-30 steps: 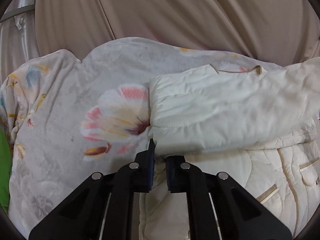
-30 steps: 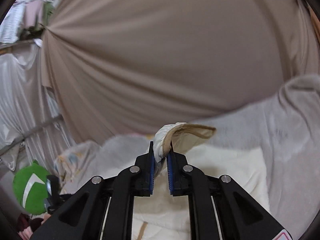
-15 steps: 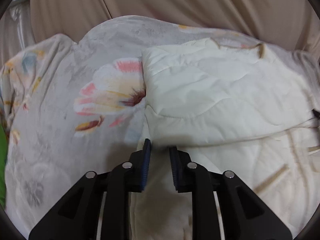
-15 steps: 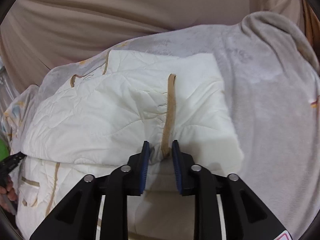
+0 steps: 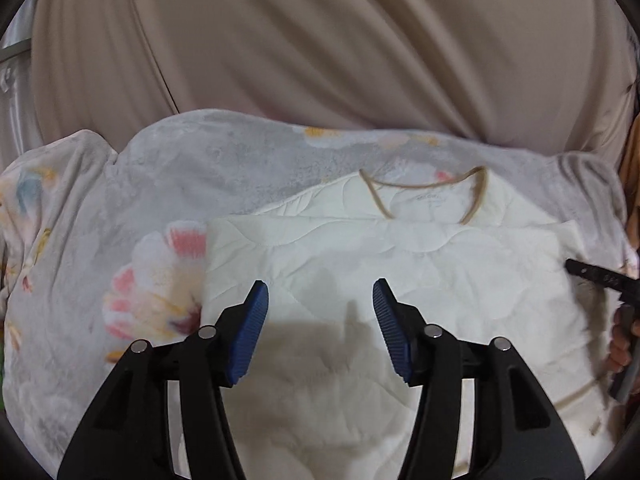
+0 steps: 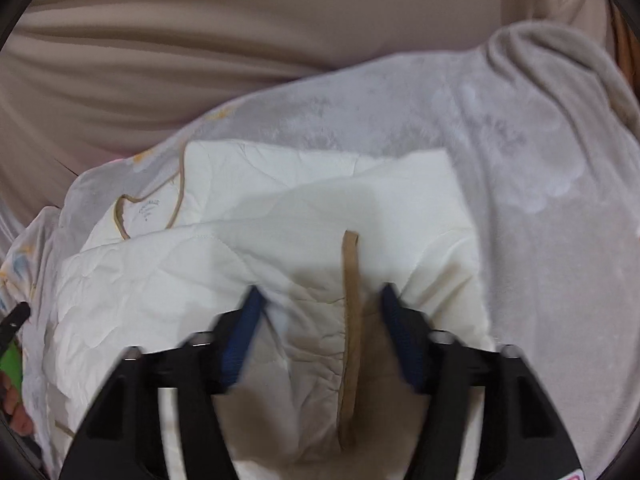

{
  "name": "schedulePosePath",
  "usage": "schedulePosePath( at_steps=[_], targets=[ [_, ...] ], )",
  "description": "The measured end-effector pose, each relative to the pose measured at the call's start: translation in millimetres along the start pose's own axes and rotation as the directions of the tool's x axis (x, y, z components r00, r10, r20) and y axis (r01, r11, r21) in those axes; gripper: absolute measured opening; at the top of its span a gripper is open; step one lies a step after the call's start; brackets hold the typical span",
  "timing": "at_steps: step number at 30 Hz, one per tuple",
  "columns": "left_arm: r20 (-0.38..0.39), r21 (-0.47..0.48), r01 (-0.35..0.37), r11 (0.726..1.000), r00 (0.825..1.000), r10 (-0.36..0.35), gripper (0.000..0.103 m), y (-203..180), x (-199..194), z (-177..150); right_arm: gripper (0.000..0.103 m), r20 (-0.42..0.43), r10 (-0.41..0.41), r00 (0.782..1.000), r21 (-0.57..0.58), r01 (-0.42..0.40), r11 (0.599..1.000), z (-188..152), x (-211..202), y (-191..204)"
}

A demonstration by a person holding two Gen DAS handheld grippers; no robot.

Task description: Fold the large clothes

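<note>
A cream quilted jacket [image 5: 400,264] with tan trim lies folded across itself on a grey floral blanket [image 5: 132,208]. Its tan-edged collar [image 5: 424,196] lies at the far side. My left gripper [image 5: 320,304] is open and empty just above the folded layer. In the right wrist view the jacket [image 6: 200,264] fills the middle, and a tan-trimmed cuff edge [image 6: 351,300] lies between the fingers. My right gripper [image 6: 320,308] is open over that cuff, holding nothing. The right gripper's tip [image 5: 592,276] shows at the right edge of the left wrist view.
A beige curtain [image 5: 320,48] hangs behind the blanket. The blanket bunches into a ridge at the right [image 6: 568,92]. A hand and a bit of green [image 6: 12,372] show at the left edge of the right wrist view.
Both grippers were shut on the jacket, carried the fold over and laid it down. Both have now opened wide and let go of the fabric.
</note>
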State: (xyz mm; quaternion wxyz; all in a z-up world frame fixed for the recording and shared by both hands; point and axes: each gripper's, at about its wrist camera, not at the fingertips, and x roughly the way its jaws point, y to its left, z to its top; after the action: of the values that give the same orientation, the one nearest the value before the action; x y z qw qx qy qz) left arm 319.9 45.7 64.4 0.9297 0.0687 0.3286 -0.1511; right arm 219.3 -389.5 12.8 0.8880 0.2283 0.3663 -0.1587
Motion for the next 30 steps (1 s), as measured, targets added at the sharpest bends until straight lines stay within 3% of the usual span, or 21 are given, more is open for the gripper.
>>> schedulePosePath(
  at_steps=[1,3,5,7,8,9,11,12,14,19,23,27,30],
  targets=[
    [-0.017,0.015,-0.024,1.000,1.000,0.024,0.048,-1,11,0,0.007,-0.008,0.015,1.000,-0.007,-0.015,1.000,3,1,2],
    [-0.052,0.035,-0.059,0.998,0.997,0.060,0.043,-4,33,-5,0.007,0.105,0.016,0.994,-0.043,-0.011,0.999,6,-23,12],
    [-0.074,0.044,-0.087,0.995,0.993,0.090,0.042,0,48,-9,0.007,0.236,0.048,0.971,-0.108,-0.023,0.994,7,-57,25],
    [-0.083,0.050,-0.117,0.992,0.989,0.121,0.043,5,60,-17,0.006,0.288,0.057,0.956,-0.122,-0.023,0.992,6,-71,27],
    [-0.090,0.046,-0.124,0.991,0.988,0.127,0.043,8,66,-21,0.006,0.266,0.038,0.963,-0.119,-0.006,0.993,6,-63,24],
    [-0.097,0.035,-0.117,0.993,0.988,0.120,0.043,10,70,-24,0.007,0.191,-0.011,0.981,-0.121,0.035,0.992,4,-39,19],
    [-0.105,0.021,-0.100,0.995,0.989,0.101,0.043,13,74,-26,0.008,-0.019,-0.058,0.998,-0.135,0.055,0.989,-6,19,5],
    [-0.103,0.022,-0.104,0.994,0.989,0.106,0.043,13,74,-26,0.008,-0.016,-0.034,0.999,-0.112,0.032,0.993,-12,25,-1],
    [-0.102,0.026,-0.111,0.993,0.988,0.113,0.043,14,73,-27,0.015,0.044,-0.080,0.996,-0.109,0.084,0.990,-8,5,4],
    [-0.094,0.018,-0.123,0.992,0.988,0.124,0.043,18,68,-29,0.020,0.221,-0.078,0.972,-0.093,0.101,0.991,-14,-64,22],
    [-0.088,0.035,-0.152,0.988,0.984,0.154,0.043,14,68,-30,0.020,0.162,-0.011,0.987,-0.244,0.051,0.968,-37,-68,49],
    [-0.086,0.032,-0.159,0.987,0.983,0.161,0.043,12,60,-32,0.016,0.009,-0.106,0.994,-0.311,0.103,0.945,-66,-13,50],
    [-0.078,0.049,-0.179,0.983,0.980,0.183,0.043,13,46,-37,0.015,0.014,-0.103,0.995,-0.274,0.102,0.956,-67,-22,45]
  ],
)
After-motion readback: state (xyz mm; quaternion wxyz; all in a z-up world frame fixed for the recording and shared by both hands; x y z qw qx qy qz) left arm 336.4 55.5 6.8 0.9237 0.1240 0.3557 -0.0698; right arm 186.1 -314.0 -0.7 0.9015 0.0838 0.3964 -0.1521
